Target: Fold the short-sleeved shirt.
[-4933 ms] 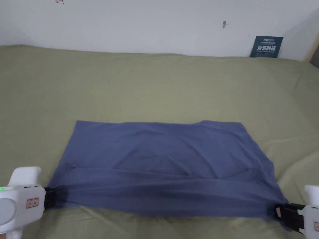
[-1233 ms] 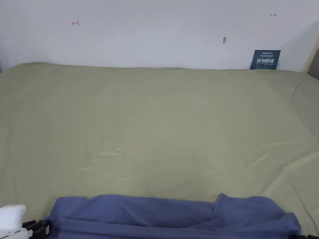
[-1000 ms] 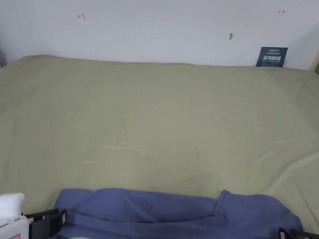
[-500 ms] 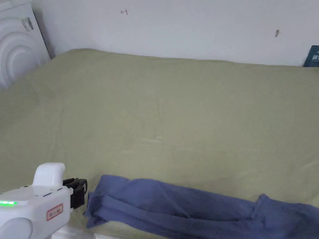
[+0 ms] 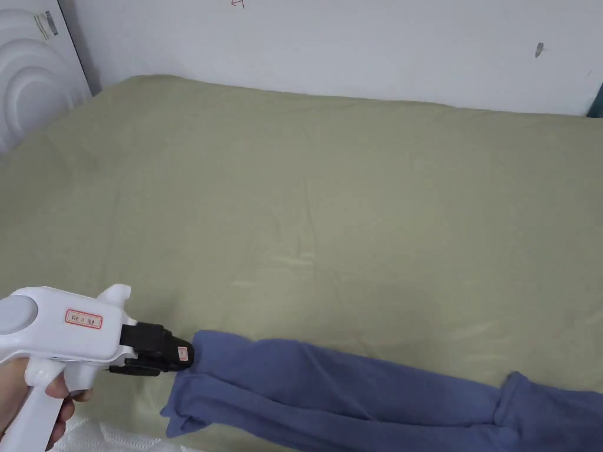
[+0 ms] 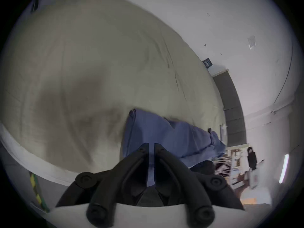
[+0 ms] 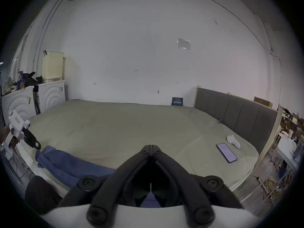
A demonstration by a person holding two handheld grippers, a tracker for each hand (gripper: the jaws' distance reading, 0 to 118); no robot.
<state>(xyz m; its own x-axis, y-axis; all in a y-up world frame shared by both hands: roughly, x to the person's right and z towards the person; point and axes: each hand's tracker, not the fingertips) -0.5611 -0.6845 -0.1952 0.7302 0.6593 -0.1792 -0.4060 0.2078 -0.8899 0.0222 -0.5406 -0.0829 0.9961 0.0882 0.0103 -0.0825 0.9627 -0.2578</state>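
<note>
The blue short-sleeved shirt point(image 5: 353, 388) lies folded into a long narrow strip along the near edge of the olive-green bed point(image 5: 330, 194). My left gripper point(image 5: 187, 354) is at the strip's left end. Its jaws are closed to a thin slit on the corner of the cloth, as the left gripper view point(image 6: 151, 145) shows with the shirt point(image 6: 172, 132) running away beyond it. In the right gripper view the right gripper point(image 7: 150, 145) is shut with nothing between its jaws. It hovers above the shirt point(image 7: 65, 162) near the bed's front edge, and the left gripper point(image 7: 38, 146) appears at far left.
White cabinets point(image 5: 29, 70) stand at the bed's left end and a grey headboard point(image 7: 235, 116) at its right. A phone point(image 7: 226, 152) and a white handheld device point(image 7: 233, 141) lie on the bed near the headboard. A small dark sign point(image 7: 177, 101) leans on the wall.
The shirt went from a broad spread to a narrow strip and both grippers let go. My head turned left. The left gripper returned to the strip's left end and closed on it.
</note>
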